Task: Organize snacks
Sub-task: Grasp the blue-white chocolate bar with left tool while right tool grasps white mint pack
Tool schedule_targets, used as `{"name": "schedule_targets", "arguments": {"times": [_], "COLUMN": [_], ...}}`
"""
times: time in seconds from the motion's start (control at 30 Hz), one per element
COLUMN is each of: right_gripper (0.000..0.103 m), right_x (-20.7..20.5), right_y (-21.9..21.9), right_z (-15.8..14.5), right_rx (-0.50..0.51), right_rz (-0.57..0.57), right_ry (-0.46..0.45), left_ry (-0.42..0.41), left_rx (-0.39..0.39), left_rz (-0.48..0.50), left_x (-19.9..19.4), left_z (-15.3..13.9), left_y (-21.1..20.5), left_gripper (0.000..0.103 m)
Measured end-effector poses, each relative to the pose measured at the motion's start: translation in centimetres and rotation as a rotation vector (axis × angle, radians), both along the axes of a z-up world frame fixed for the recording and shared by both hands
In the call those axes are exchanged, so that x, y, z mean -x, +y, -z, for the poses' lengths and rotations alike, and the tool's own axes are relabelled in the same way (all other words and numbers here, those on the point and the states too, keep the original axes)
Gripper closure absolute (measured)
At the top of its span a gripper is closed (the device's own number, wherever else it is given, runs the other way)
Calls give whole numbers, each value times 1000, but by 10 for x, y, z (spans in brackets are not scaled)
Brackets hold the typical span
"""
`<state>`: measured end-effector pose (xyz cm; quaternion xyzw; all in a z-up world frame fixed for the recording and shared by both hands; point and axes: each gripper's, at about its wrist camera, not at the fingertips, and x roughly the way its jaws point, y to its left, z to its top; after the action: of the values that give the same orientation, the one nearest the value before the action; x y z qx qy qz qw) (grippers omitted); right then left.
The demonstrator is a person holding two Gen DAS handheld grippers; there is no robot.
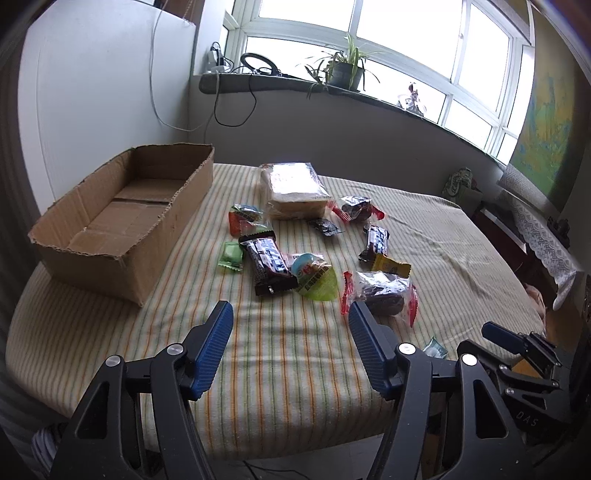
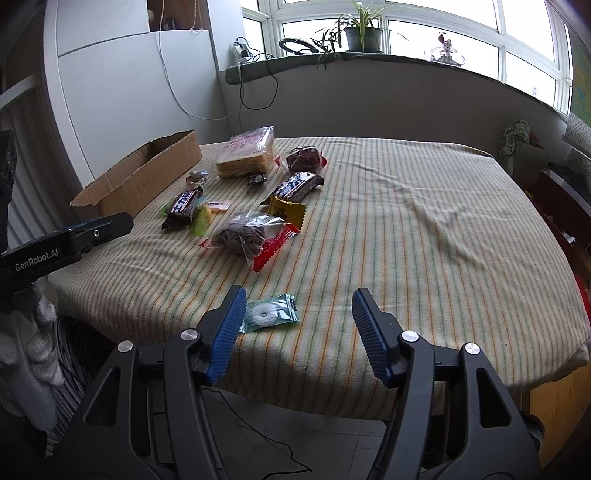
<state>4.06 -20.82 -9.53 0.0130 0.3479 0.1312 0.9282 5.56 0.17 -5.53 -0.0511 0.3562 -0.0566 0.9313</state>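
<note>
Left gripper (image 1: 290, 317): jaws spread wide — nothing held.
Right gripper (image 2: 298, 308): jaws spread, mint (image 2: 266, 314) just beside.
Box (image 1: 122, 218): empty.

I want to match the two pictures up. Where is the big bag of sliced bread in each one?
Left wrist view: the bread bag lies at the far middle of the table, right of the cardboard box.
Right wrist view: the bread bag lies far left of centre, beside the box.
Shared landmark: the potted plant on the windowsill.
</note>
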Motion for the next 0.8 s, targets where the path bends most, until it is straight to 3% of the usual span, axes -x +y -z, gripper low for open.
{"name": "schedule_targets", "arguments": {"times": [0.2,0.3,0.53,0.67,0.8], "right_gripper": [40,40,40,40,52], "right_x": [-10,-16,-24,-26,-27], "right_y": [15,19,23,30,35], "right_z": [9,13,24,27,29], "right_rx": [12,15,15,64,123], "right_rz": [-46,-58,-90,-100,-98], "right_ry": [21,22,52,49,35], "left_ry": [23,39,59,74,87], "left_rx": [34,41,22,15,8], "left_rz": [-10,-19,-36,-41,-47], "left_x": [-27,-42,-63,-73,-81], "left_z": [8,13,25,30,34], "left_y": [2,3,3,5,5], "left_gripper": [40,49,57,59,60]}}
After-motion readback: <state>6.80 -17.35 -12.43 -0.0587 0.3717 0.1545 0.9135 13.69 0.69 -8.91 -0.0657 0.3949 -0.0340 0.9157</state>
